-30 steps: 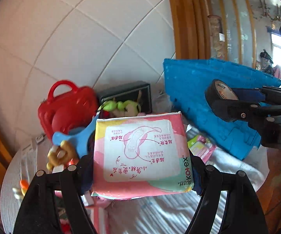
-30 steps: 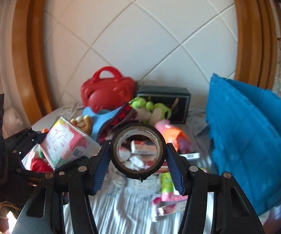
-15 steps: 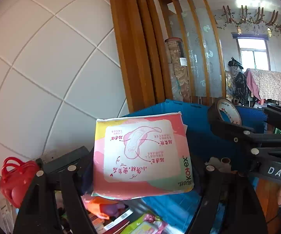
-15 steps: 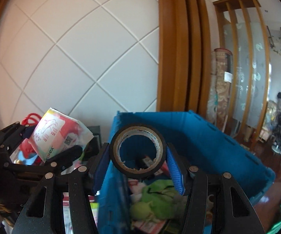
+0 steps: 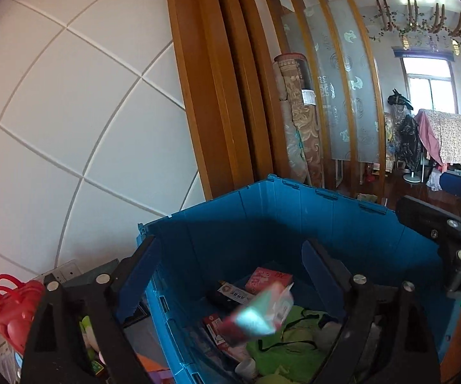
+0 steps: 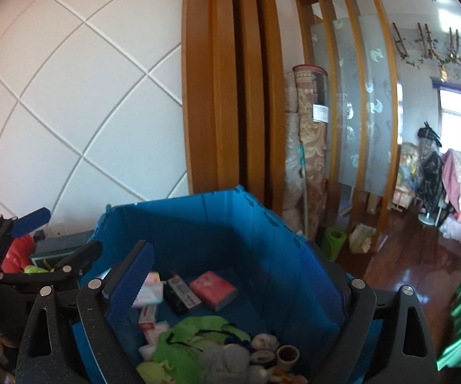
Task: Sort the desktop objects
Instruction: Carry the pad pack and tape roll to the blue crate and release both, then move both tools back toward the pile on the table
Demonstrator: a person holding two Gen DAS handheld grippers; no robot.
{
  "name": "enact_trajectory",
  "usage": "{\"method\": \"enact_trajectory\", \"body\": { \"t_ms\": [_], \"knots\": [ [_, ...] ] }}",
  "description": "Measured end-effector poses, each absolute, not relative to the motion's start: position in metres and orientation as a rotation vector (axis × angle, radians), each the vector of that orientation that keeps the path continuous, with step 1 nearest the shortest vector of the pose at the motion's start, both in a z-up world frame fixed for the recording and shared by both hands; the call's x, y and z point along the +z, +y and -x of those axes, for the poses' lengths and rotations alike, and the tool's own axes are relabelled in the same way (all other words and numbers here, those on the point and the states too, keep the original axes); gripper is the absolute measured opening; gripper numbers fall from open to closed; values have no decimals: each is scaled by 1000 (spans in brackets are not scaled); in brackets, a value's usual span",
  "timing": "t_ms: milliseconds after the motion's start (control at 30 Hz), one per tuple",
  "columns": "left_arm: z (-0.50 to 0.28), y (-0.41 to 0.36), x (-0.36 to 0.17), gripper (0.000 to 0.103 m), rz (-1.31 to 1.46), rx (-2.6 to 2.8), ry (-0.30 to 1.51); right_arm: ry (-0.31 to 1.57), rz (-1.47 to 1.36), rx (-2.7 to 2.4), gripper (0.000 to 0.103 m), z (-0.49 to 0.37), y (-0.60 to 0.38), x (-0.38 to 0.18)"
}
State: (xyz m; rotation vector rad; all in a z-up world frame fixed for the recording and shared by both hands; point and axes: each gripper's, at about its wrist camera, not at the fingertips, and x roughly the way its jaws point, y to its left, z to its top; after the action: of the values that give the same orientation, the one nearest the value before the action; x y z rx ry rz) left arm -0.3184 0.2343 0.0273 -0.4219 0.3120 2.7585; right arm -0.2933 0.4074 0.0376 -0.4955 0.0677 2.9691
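Backdrop: white tiled wall, wooden frame behind blue bin (image 5: 326,217).
Left tongs (image 5: 233,272): ours, just opened wide, empty; pink pack (image 5: 259,313) falling into bin.
Right tongs (image 6: 233,275): just opened, empty, over bin.

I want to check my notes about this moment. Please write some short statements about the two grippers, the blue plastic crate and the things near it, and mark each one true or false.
1. The left gripper grips the pink pad packet. False: its jaws have just been opening and stand wide; the packet, blurred, is free of the pads over the blue plastic crate.
2. The crate already contains several things. True.
3. The right gripper is shut on a roll of tape. False: its jaws have just been opening, and nothing is between them.
4. The red plastic toy handbag is outside the crate. True.
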Motion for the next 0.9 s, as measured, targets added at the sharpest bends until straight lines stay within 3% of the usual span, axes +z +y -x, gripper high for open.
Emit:
{"method": "enact_trajectory", "body": {
  "t_ms": [900],
  "knots": [
    [266,171,-7,94,461,2949,241,93,521,3126,100,265,373,5]
  ]
}}
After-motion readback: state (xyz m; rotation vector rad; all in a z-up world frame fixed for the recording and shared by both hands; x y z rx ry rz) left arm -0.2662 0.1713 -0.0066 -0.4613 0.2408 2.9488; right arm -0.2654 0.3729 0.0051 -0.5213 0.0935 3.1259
